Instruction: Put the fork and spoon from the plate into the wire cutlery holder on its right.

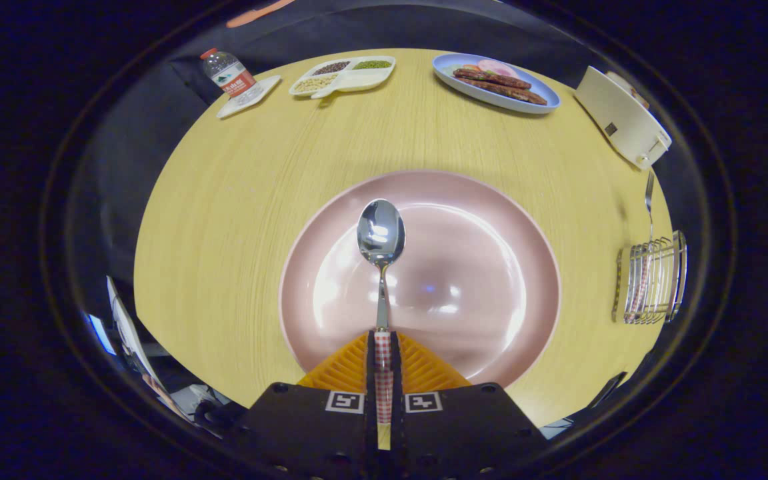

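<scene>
Gripper [383,347]: closed tight on the spoon's handle, both fingers pressing its checked grip from either side, hardly any gap between them.

Spoon [381,243]: held, pointing straight ahead along the fingers, bowl out front and facing up over the middle of the plate. Whether it has lifted clear of the plate or rests on it, I cannot tell.

Plate [517,220]: pink, just ahead of and under the fingers, bare apart from the spoon above it.

Fork [649,200]: already standing in the holder, tines up, handle down among the wires (so half the job looks done).

Holder [651,280]: wire rack on the table, well off to the right of the fingers and apart from the plate's rim.

Key relation: the spoon's long axis runs forward, away from the gripper, while the holder lies to the right, across that axis. In my judgement the next move calls for a carry to the right and a tilt, so the handle goes down into the wires beside the fork.

Risk: the grip is far back on the handle, so the bowl end may swing or clip the fork on the way in.
</scene>
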`<state>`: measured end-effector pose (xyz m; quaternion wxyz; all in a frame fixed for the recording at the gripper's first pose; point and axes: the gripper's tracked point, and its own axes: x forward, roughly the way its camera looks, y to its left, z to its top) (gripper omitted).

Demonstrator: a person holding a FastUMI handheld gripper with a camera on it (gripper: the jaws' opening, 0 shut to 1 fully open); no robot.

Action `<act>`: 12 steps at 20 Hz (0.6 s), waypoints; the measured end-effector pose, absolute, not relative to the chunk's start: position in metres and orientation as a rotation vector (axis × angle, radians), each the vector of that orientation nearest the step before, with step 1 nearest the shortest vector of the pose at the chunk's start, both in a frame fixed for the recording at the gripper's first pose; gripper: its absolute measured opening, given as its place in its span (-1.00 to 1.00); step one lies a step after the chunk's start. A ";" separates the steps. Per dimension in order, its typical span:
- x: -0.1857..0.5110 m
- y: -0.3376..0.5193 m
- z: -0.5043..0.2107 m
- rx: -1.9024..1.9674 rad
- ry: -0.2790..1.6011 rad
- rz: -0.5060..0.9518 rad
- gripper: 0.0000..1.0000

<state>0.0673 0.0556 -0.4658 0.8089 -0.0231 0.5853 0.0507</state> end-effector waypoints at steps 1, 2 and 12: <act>0.067 0.055 -0.466 -0.049 1.247 0.103 -0.85; 0.068 0.054 -0.465 -0.056 1.248 0.103 -0.97; 0.058 0.033 -0.413 -0.029 1.206 0.096 -0.97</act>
